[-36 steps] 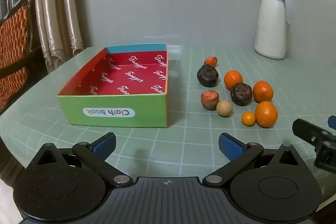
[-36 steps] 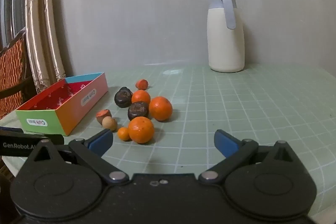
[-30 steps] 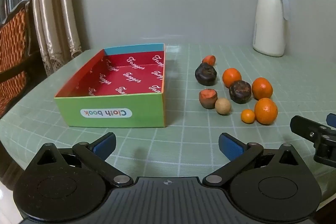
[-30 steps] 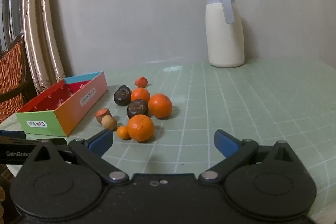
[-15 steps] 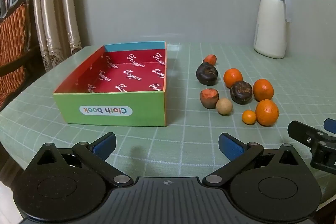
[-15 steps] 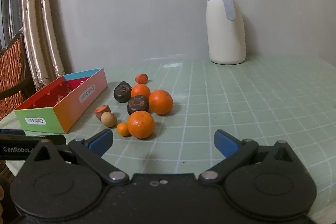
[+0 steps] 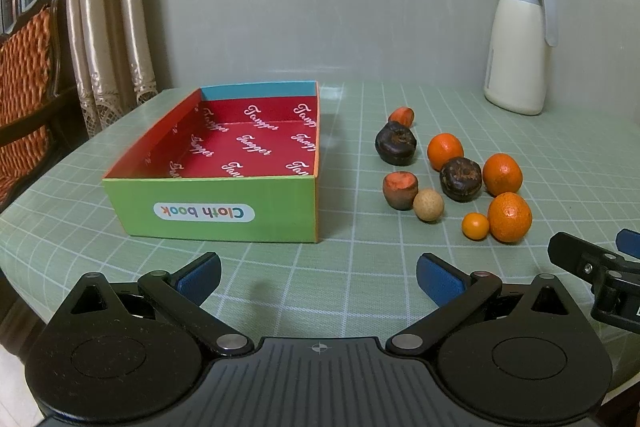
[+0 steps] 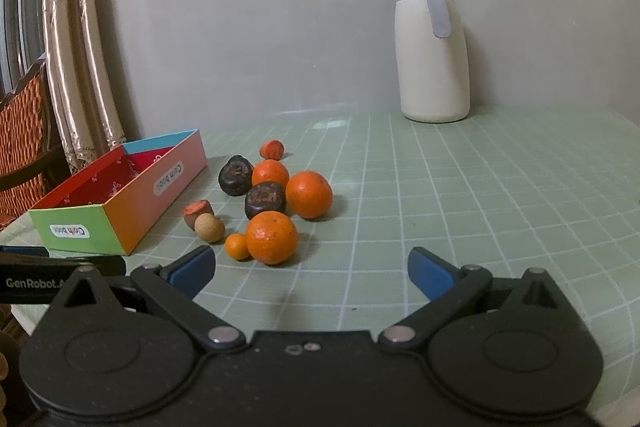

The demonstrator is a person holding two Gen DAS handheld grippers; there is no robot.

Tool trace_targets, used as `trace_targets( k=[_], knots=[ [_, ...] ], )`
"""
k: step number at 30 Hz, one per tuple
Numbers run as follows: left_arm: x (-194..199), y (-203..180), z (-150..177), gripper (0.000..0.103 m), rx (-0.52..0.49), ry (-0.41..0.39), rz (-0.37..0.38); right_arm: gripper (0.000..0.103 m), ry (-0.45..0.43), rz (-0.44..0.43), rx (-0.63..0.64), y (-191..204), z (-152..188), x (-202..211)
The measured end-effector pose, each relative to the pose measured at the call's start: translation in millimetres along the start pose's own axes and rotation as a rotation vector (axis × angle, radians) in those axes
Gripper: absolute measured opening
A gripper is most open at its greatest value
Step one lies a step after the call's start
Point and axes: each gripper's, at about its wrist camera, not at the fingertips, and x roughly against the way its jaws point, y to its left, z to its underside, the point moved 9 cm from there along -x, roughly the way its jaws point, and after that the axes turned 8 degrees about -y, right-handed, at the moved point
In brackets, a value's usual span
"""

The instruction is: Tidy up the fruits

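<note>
Loose fruits (image 8: 272, 237) cluster on the green gridded surface (image 8: 480, 195), just beside an empty cloth-book box (image 7: 216, 203). The round, firm oranges look light but liable to roll, so a hold across the widest part seems safest. The right gripper (image 8: 312, 269) and left gripper (image 7: 318, 275) hover nearby, jaws spread wide and holding nothing. A white jug (image 8: 434, 55) stands well apart.

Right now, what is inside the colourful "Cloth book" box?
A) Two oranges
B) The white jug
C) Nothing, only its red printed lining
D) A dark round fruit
C: the "Cloth book" box shows only its red lining, while the oranges and dark fruits all lie on the green table beside it.
</note>
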Motion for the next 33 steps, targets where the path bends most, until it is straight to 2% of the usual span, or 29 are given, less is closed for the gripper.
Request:
trace_targets(
  k=[33],
  knots=[
    [1.0, 1.2, -1.5, 0.103, 0.001, -0.006, -0.002, 0.103, -0.009, 0.001, -0.005, -0.4, -1.0, 0.3]
  ],
)
